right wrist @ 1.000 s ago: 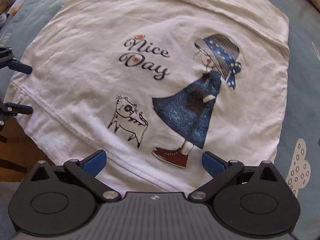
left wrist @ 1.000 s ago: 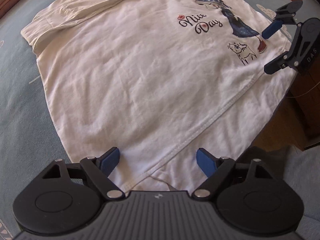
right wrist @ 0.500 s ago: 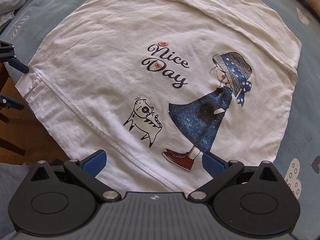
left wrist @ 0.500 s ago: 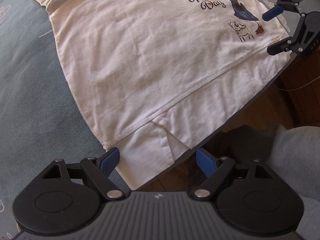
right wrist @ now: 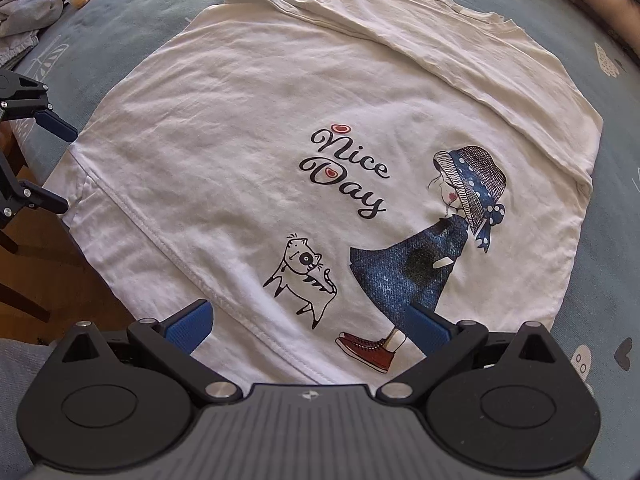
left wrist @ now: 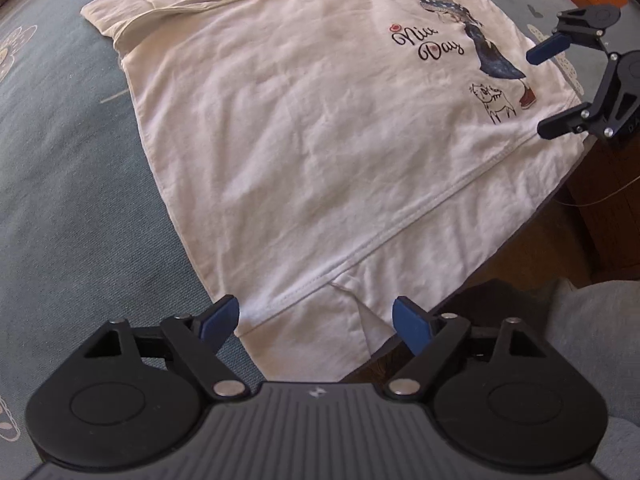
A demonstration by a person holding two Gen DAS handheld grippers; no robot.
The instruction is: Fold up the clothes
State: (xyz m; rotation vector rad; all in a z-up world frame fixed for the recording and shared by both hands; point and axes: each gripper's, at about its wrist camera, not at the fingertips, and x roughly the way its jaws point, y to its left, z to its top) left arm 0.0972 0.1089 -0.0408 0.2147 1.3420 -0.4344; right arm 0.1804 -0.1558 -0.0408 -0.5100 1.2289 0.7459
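My left tool (left wrist: 316, 320) and right tool (right wrist: 310, 326) hover released over the shirt (left wrist: 320, 128), spread flat on the bed (left wrist: 60, 160); pinching only one layer at its overhanging hem risks a crooked fold.

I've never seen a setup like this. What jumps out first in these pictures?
A white T-shirt lies spread across a blue-grey patterned cover, its hem hanging over the near edge. Its print catches the eye: "Nice Day" lettering, a girl in a blue hat and a small cat. Two black grippers with blue pads, left gripper and right gripper, hang open above the hem.
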